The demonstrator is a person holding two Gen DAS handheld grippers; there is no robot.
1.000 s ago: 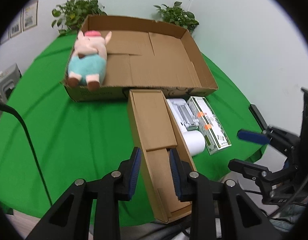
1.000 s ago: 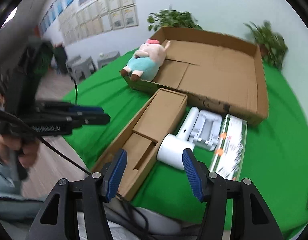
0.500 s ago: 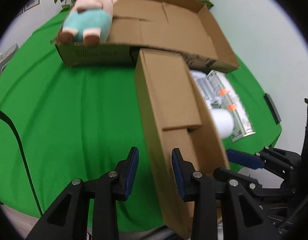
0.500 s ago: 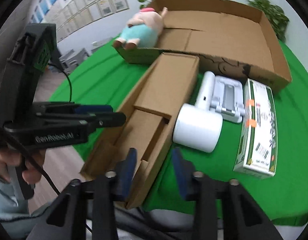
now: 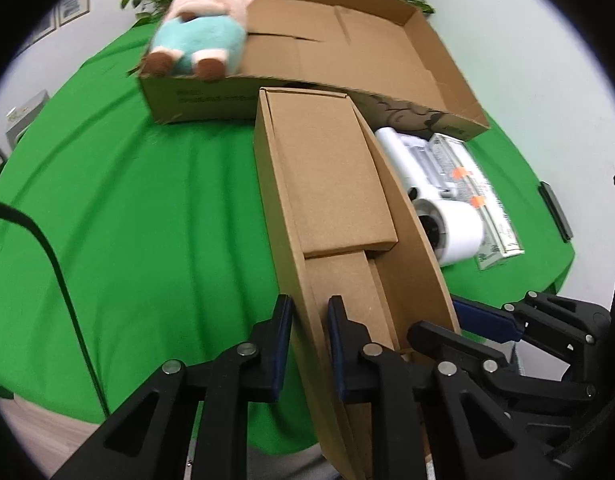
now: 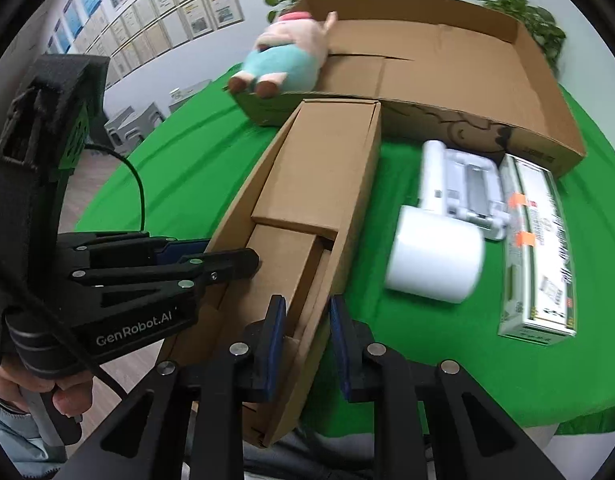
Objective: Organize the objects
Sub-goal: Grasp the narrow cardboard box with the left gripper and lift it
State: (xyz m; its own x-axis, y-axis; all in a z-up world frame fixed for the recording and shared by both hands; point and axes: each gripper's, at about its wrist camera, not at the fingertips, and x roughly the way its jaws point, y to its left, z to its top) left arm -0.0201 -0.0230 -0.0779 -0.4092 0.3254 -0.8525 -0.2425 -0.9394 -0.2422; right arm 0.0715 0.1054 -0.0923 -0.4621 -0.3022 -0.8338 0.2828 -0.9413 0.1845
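Note:
A long narrow cardboard box lies open on the green table, its far end against a large shallow cardboard tray; it also shows in the right wrist view. My left gripper straddles the box's left wall near its close end, jaws nearly closed on it. My right gripper straddles the right wall the same way. A plush pig lies in the tray's near left corner.
A white handheld device with a round head and a green-and-white carton lie right of the long box on the green cloth. Potted plants stand behind the tray. The long box's close end overhangs the table edge.
Both grippers moved in to the box's close end and narrowed, each now around one side wall. The right gripper was wide open a second ago.

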